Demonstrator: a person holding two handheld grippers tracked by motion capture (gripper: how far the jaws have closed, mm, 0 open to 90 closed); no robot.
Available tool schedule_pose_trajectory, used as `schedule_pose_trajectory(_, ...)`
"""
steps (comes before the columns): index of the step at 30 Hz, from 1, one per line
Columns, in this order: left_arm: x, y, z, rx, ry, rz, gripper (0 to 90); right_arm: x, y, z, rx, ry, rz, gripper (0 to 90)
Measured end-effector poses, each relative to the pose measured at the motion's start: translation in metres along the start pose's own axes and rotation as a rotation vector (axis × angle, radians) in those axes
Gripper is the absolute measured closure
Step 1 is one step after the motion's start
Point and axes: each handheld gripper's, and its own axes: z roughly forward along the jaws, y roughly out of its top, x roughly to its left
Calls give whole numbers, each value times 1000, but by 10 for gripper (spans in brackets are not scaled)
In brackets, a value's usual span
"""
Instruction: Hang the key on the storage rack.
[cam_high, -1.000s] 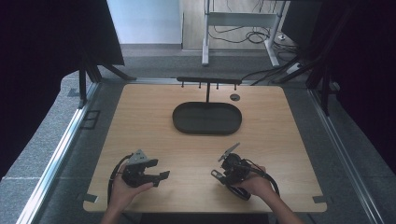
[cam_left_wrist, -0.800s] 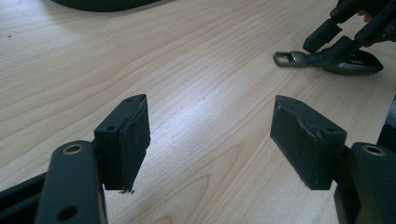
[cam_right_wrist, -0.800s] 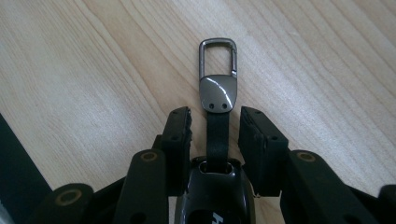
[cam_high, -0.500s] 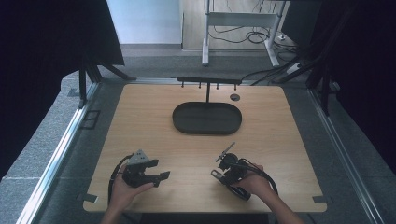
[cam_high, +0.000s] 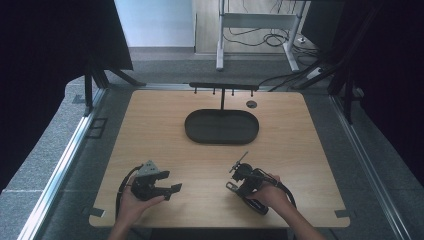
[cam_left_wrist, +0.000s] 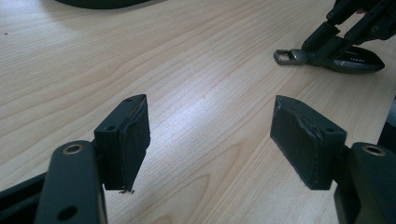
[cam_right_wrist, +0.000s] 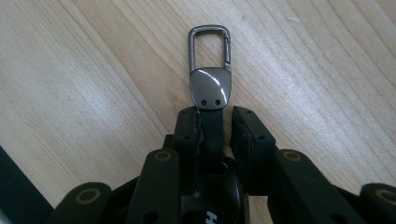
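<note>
High view overhead, facing forward; gripper views close, sharing table (cam_high: 150, 130).

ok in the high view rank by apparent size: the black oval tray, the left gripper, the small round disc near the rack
1. black oval tray
2. left gripper, nearer the camera yet smaller
3. small round disc, farthest and tiny

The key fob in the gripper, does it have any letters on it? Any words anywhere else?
"H": a white letter on the black key fob, at the bottom edge of the right gripper view; anything after it is cut off.
Pale marks on the fob's side in the left gripper view: too blurred to read.
No other words or numbers.
</note>
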Motion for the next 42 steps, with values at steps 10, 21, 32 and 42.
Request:
schedule_pose_trajectory(10,0,0,1,4,0,3,292,1,0,0,-2,-26,4,773)
schedule_pose_trajectory(21,-1,0,1,5,-2,5,292,1,-1,0,-11,-35,9,788)
schedule_pose_trajectory(32,-1,0,2,8,-2,7,292,1,-2,0,-21,-35,7,792)
schedule_pose_trajectory(42,-1,0,2,6,-3,6,292,-1,-4,0,-36,-24,13,797)
